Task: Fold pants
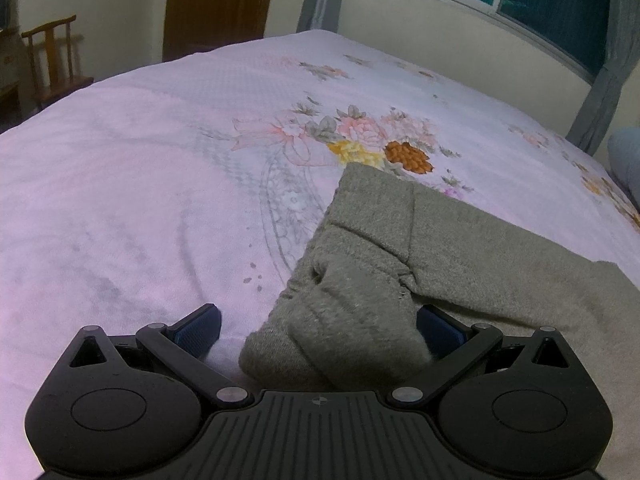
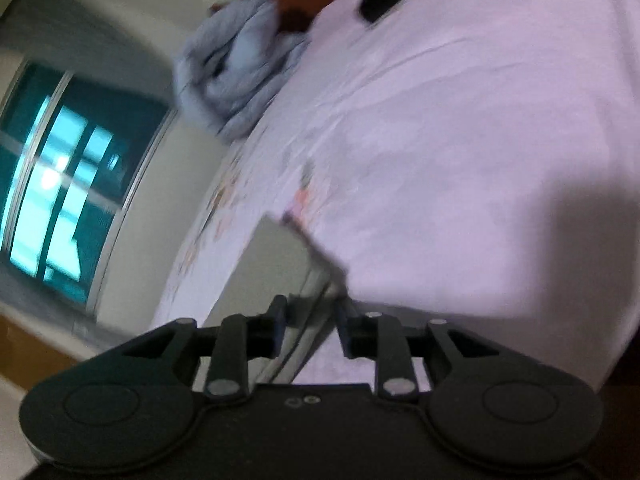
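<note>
Grey pants point(image 1: 400, 248) lying folded on a floral pink bed point(image 1: 140, 168), left tongs point(image 1: 320, 326) spread wide about the bunched end, right tongs point(image 2: 310, 320) narrowly parted around a pants edge point(image 2: 280, 264), grip uncertain in blur

right tongs point(image 2: 310, 320) narrowly parted | grey pants point(image 2: 280, 264) edge between them | pink bedsheet point(image 2: 460, 160) | blurred

Both grippers are matte black: the left gripper point(image 1: 318, 326) has ribbed housing, round side discs, silver pivot screws and blue textured pads; the blurred right gripper point(image 2: 311, 322) seems alike
</note>
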Tool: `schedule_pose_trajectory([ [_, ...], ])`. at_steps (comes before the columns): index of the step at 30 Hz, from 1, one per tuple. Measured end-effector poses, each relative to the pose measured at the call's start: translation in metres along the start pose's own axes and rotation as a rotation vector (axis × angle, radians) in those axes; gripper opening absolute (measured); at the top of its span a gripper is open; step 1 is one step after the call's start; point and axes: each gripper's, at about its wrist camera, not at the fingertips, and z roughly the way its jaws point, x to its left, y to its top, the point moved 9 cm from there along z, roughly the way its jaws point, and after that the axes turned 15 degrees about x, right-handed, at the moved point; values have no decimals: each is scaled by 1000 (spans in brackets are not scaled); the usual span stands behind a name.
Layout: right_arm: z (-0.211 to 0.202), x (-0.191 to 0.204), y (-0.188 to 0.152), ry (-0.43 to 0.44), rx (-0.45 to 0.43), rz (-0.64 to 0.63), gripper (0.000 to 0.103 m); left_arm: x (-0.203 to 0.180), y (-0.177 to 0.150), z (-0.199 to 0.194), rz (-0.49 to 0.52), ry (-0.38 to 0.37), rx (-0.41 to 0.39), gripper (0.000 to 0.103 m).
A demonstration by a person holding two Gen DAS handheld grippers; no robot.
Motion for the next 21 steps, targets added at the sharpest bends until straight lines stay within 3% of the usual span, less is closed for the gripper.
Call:
schedule_pose_trajectory([
  [3,-18,4,-1,-3,-46,31,19,-9,-4,-15,23,38,-17,103],
  [7,-3,41,-32,178,90,62,18,-52,-20,-52,157,90,-107,103],
  [9,22,62,-57,223,202,68,18,-75,-31,-65,198,24,-120,103],
  [11,41,73,-75,214,277,45,18,-93,-42,-81,199,9,-161,103],
  [13,57,78,-94,222,344,56,18,-111,-53,-88,202,-79,-137,103],
  [16,76,81,-112,215,399,81,18,-134,-70,-92,197,-151,-121,103],
  [21,89,75,-117,219,431,157,17,-145,-84,-77,160,-153,-65,103],
])
